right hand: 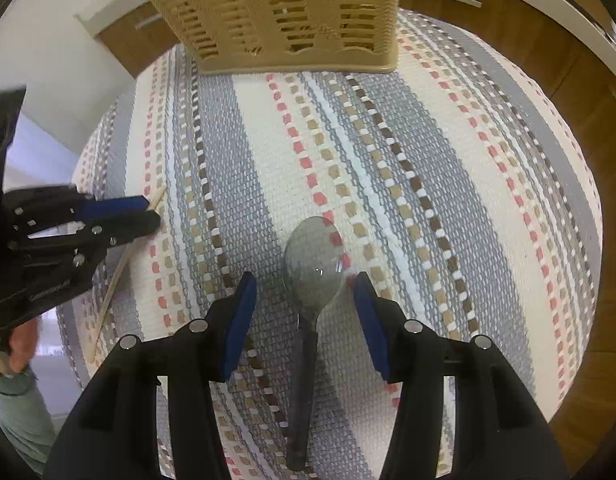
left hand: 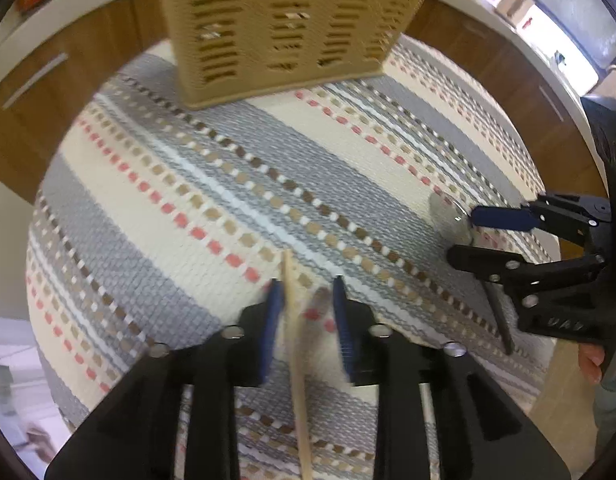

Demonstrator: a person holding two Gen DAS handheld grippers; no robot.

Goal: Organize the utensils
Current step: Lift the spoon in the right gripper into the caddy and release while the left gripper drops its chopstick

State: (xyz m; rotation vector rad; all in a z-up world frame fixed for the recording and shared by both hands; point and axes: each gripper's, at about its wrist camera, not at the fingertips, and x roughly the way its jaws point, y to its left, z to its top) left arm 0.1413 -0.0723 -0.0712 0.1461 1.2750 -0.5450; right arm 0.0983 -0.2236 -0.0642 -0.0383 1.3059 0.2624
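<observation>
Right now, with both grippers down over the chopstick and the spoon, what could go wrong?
The chopstick sits off-centre, close to one finger of the open left gripper, so it might roll or twist when pinched. The right gripper straddles the spoon near its bowl; gripped there, the handle could tip down.

One beige slotted basket [left hand: 284,28] sits at the top centre of both views. One wooden chopstick [left hand: 298,364] shows at lower centre of the left wrist view, and one spoon [right hand: 308,276], clear bowl on a dark handle, at the centre of the right. One striped woven mat [right hand: 447,184] lies under all three. Two grippers are in shot.
</observation>
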